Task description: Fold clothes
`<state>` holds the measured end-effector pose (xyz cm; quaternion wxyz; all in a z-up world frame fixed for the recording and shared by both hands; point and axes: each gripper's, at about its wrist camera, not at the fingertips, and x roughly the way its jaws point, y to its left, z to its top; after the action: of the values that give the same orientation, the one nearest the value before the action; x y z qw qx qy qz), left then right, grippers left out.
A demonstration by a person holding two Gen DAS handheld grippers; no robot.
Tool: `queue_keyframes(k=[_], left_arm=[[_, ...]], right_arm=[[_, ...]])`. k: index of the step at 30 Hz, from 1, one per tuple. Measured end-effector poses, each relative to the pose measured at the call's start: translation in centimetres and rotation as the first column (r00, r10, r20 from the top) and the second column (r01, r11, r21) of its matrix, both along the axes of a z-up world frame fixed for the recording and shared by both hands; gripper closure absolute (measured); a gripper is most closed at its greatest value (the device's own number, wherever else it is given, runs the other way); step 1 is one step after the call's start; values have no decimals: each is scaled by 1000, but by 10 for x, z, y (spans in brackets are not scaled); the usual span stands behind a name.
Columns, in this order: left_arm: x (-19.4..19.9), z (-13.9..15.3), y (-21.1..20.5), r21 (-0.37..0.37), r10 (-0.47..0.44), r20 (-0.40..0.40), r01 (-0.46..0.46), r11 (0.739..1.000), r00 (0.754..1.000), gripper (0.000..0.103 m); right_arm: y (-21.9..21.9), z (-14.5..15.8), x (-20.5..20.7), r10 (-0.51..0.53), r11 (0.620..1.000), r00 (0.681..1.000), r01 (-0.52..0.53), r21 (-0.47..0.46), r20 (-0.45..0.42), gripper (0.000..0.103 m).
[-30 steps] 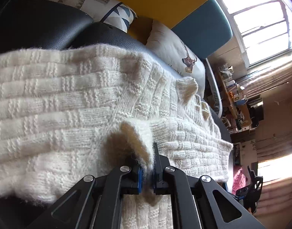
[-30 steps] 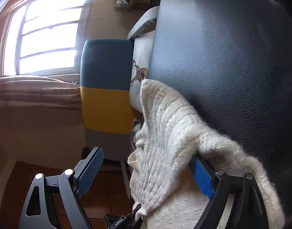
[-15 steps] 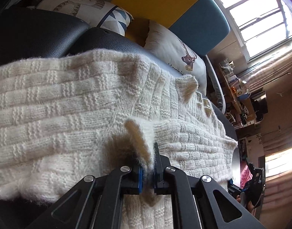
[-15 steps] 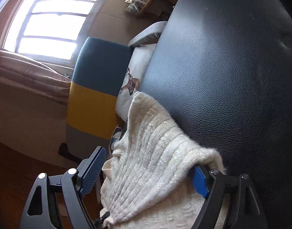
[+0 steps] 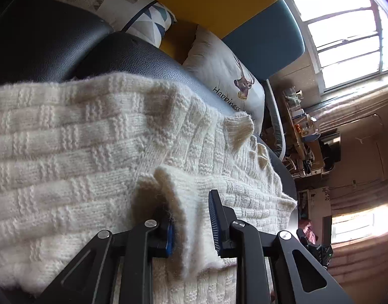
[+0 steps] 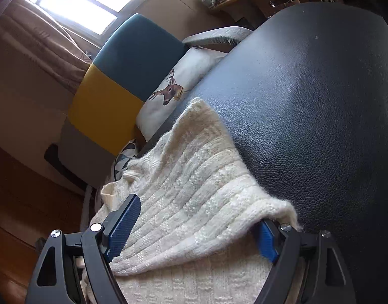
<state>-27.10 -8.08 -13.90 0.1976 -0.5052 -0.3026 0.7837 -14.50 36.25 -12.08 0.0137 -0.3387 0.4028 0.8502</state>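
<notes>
A cream knitted sweater (image 5: 80, 157) lies spread over a black leather seat (image 5: 143, 58). My left gripper (image 5: 191, 225) is open; a raised fold of the sweater (image 5: 178, 202) stands loose between its blue pads. In the right wrist view the sweater (image 6: 194, 190) drapes over the seat (image 6: 308, 101). My right gripper (image 6: 194, 230) is wide open, with the folded edge lying across the gap between its fingers and hiding part of the right pad.
A deer-print cushion (image 5: 227, 76) and a patterned cushion (image 5: 133, 10) lean against a yellow and teal chair back (image 5: 232, 7). The chair back (image 6: 123, 71) and deer-print cushion (image 6: 173, 88) also show in the right wrist view. Window (image 5: 346, 33) and cluttered shelf (image 5: 303, 131) beyond.
My left gripper has opened and let go of the pinched fold of the sweater. My right gripper stays open and has turned and shifted along the sweater's edge.
</notes>
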Motion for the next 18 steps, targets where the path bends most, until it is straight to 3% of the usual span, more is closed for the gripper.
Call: queue_keyframes(k=[4, 10, 15, 18], left_arm=[[0, 46, 1, 30, -3, -191, 9, 1000, 982, 95], [-17, 16, 8, -204, -30, -86, 12, 979, 996, 95], [-6, -7, -12, -123, 38, -47, -44, 991, 998, 91], [-4, 0, -17, -138, 74, -37, -79, 987, 997, 91]], right_arm=[[-8, 1, 2, 19, 997, 1000, -19, 81, -2, 19], [-18, 0, 8, 65, 988, 998, -65, 140, -1, 19], [-6, 0, 12, 86, 994, 996, -85, 66, -8, 19], [-3, 4, 18, 100, 993, 995, -100, 58, 8, 19]])
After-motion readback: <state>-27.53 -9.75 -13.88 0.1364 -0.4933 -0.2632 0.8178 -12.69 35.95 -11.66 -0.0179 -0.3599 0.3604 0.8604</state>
